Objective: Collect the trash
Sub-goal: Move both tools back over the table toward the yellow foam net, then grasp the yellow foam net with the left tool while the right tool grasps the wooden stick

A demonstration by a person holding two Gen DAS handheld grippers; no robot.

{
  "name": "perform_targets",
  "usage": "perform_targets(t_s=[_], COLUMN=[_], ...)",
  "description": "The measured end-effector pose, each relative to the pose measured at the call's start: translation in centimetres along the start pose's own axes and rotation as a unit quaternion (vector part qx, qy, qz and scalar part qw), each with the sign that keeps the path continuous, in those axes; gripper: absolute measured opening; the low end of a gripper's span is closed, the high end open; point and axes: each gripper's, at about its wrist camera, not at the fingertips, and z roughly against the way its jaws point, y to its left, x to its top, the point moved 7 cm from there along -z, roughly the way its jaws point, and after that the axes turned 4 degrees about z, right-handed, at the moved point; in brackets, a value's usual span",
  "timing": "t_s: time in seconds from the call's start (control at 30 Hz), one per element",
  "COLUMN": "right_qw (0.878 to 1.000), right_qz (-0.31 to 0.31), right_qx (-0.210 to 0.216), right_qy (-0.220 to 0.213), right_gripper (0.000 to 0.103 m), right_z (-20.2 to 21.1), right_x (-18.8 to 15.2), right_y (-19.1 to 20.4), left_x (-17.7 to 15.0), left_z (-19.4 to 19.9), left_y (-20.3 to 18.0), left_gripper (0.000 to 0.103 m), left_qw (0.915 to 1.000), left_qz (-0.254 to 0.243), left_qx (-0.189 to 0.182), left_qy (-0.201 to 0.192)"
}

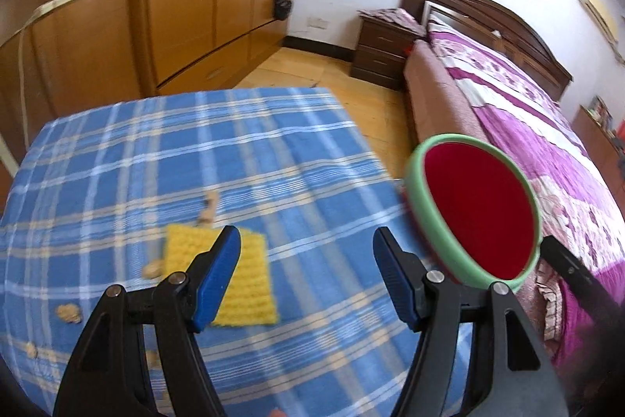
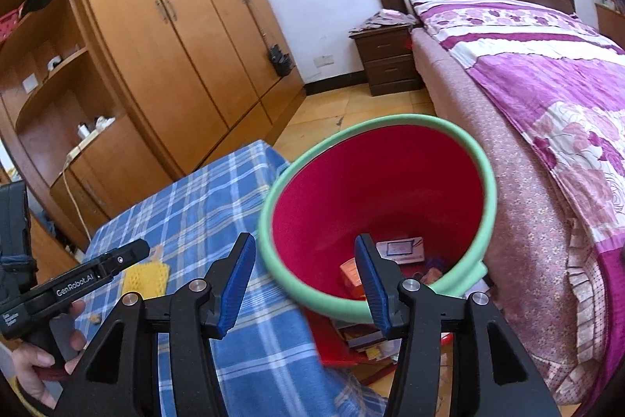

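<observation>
My left tool point(image 1: 306, 245) hangs over the counter point(image 1: 117, 159), which is covered in a blue checked cloth, and its blue pads stand well apart with nothing between them. Past its tips lies a yellow knitted cloth point(image 1: 250, 284), flat on the counter. Near that cloth's far edge I see a small pale scrap point(image 1: 209, 210), blurred, so I cannot tell what it is. To the left of the yellow cloth there are a few tan crumbs point(image 1: 69, 313) scattered on the checked fabric, one just beside the cloth's left edge.

My right tool point(image 2: 304, 260) is partly open and holds nothing; its right pad shows in front of the bin's mouth, its left pad over the counter's edge. The bin point(image 2: 273, 233), red inside with a green rim, sits just beside the counter's right edge, between the counter and the bed point(image 2: 547, 104). It appears tilted toward me in the right wrist view. In the bottom I can see some trash already: an orange carton point(image 2: 349, 276) and a white card point(image 2: 402, 249), with other bits I cannot make out.

In the right wrist view a hand point(image 2: 35, 358) grips the handle of the left tool at the lower left. A wardrobe point(image 2: 164, 38) stands behind the counter, and a dark nightstand point(image 2: 386, 61) sits by the bed's headboard.
</observation>
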Motion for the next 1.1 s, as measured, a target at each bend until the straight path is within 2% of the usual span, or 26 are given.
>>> perform_targets(t_s=[0.33,0.5,0.7,0.83,0.9,1.0,1.03,1.07,1.1], right_qw=[0.999,0.999,0.998,0.998,0.998,0.997,0.997,0.997,0.997], right_qz=[0.019,0.028,0.035,0.039,0.040,0.044,0.045,0.046,0.047], right_qx=[0.010,0.014,0.014,0.016,0.017,0.018,0.020,0.021,0.023], right_qy=[0.025,0.036,0.047,0.053,0.055,0.059,0.060,0.061,0.061], right_gripper=[0.054,0.054,0.054,0.054,0.054,0.054,0.054,0.054,0.054], right_z=[-1.4,-2.0,-2.6,-3.0,-3.2,-3.4,-3.4,-3.4,-3.4], right_x=[-1.3,-1.8,-2.3,-2.6,-2.8,-3.0,-3.0,-3.1,-3.2], right_y=[2.7,3.7,4.4,4.9,5.2,5.5,5.7,5.8,6.0], left_x=[-2.0,-2.9,-3.8,-4.3,-4.4,-4.6,-4.6,-4.6,-4.6], left_z=[-1.0,-1.8,-2.8,-3.2,-3.0,-3.0,-2.9,-2.8,-2.6], left_y=[5.9,7.3,8.4,8.6,8.3,7.7,7.5,7.2,7.0], left_gripper=[0.070,0.070,0.070,0.058,0.049,0.030,0.018,0.013,0.012], left_qw=[0.9980,0.9964,0.9944,0.9938,0.9947,0.9950,0.9950,0.9951,0.9952], left_qz=[0.042,0.055,0.076,0.085,0.082,0.084,0.085,0.085,0.084], left_qx=[0.045,0.058,0.056,0.044,0.034,0.007,0.000,-0.009,-0.013], left_qy=[0.018,0.029,0.047,0.056,0.052,0.054,0.052,0.051,0.049])
